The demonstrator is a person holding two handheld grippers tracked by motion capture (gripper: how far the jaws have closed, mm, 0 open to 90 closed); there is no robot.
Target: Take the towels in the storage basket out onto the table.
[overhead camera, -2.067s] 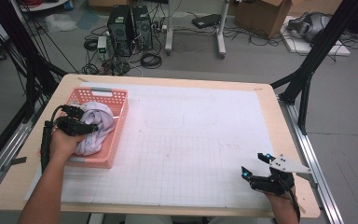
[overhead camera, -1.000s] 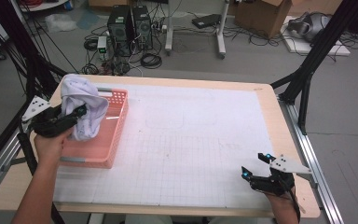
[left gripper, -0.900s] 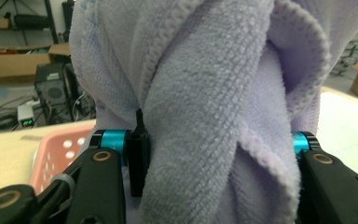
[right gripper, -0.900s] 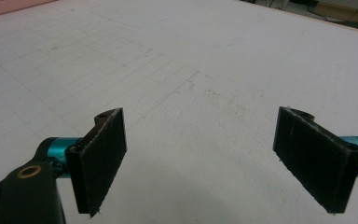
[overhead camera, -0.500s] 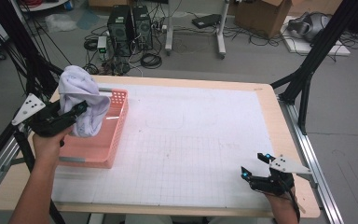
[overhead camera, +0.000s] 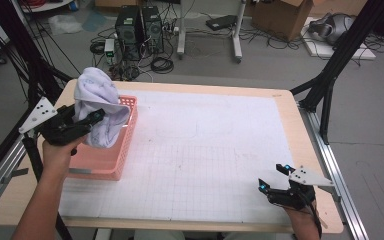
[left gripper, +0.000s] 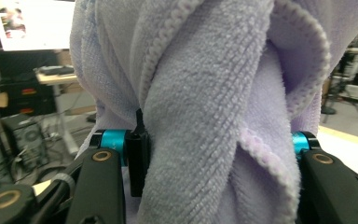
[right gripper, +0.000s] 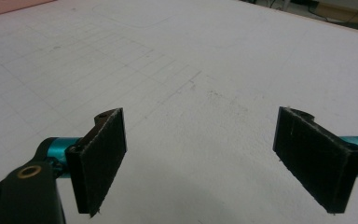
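A pale lilac towel (overhead camera: 101, 105) hangs bunched above the pink basket (overhead camera: 114, 155) at the table's left. My left gripper (overhead camera: 96, 119) is shut on the towel, held over the basket's left side. In the left gripper view the towel (left gripper: 214, 107) bulges between both jaws and hides the pads. My right gripper (overhead camera: 275, 176) rests low at the table's front right corner, open, with bare white mat between its fingers (right gripper: 103, 154).
A white gridded mat (overhead camera: 200, 150) covers most of the wooden table (overhead camera: 10, 210). Black frame legs (overhead camera: 330, 75) stand at the table's right and left edges. Computers and cables (overhead camera: 137, 30) lie on the floor beyond the far edge.
My left gripper has lifted the towel out of the basket and carried it up and slightly left. The right gripper has stayed where it was.
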